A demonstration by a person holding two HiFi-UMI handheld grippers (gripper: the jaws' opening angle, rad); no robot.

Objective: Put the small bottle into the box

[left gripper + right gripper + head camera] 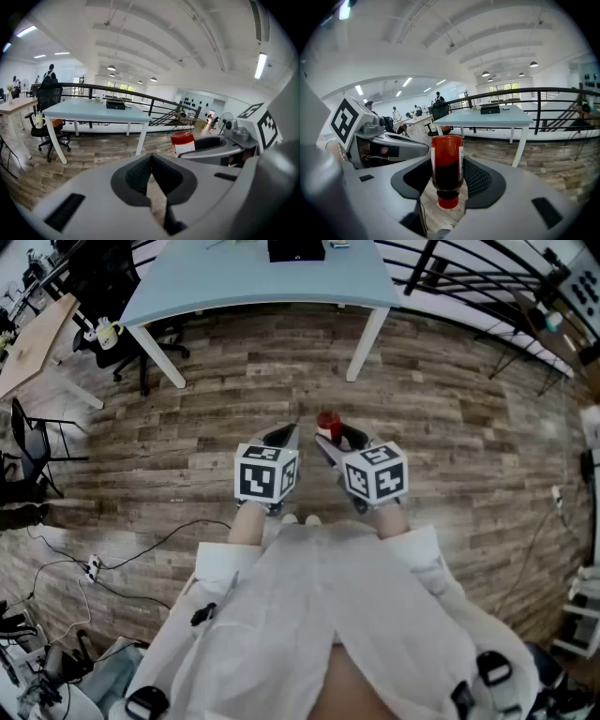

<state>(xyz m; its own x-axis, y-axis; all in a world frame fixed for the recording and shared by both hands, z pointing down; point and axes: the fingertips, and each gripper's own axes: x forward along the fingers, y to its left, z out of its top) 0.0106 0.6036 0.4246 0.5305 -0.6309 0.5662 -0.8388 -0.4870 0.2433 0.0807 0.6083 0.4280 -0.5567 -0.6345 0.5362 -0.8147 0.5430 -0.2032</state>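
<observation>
A small red bottle (pixel 447 166) with a red cap hangs upside down between the pads of my right gripper (pixel 447 176), which is shut on it in the air above the floor. From the head view the bottle (pixel 328 423) shows at the tips of the right gripper (pixel 330 439). My left gripper (pixel 286 439) is held close beside it, shut and empty, its jaws touching at the tips (pixel 151 161). The bottle (pixel 183 142) shows at its right. A black box (pixel 296 250) stands on the light blue table (pixel 234 282) straight ahead, also seen as the box (pixel 490 108).
A wood-plank floor (pixel 450 427) lies between me and the table. Behind the table runs a black railing (pixel 441 263). A wooden desk (pixel 33 338) and office chairs (pixel 28 442) stand at the left, and cables (pixel 103 563) lie on the floor at the lower left.
</observation>
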